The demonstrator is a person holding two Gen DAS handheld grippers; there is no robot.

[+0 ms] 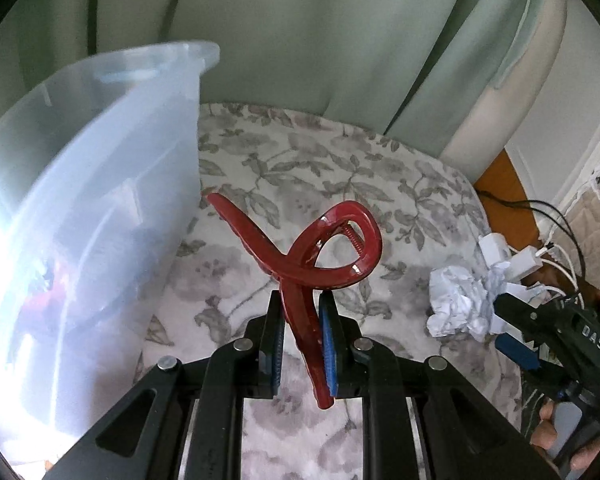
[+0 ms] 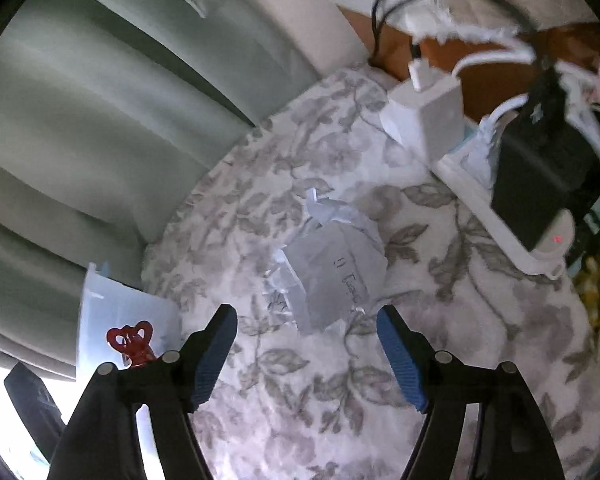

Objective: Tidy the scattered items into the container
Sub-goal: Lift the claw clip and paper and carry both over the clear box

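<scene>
The left gripper [image 1: 300,320] is clamped on a dark red hair claw clip [image 1: 320,248], which is held raised above the floral cloth [image 1: 320,168]. The clear plastic container [image 1: 80,200] is seen just to the clip's left, its rim higher than the clip. Open cloth is left between the container's wall and the crumpled paper [image 2: 332,272]. The right gripper [image 2: 306,344] is spread wide, nothing held, its fingers flanking the near edge of the paper. A power strip [image 2: 496,208] is crowded along the cloth's far right edge.
</scene>
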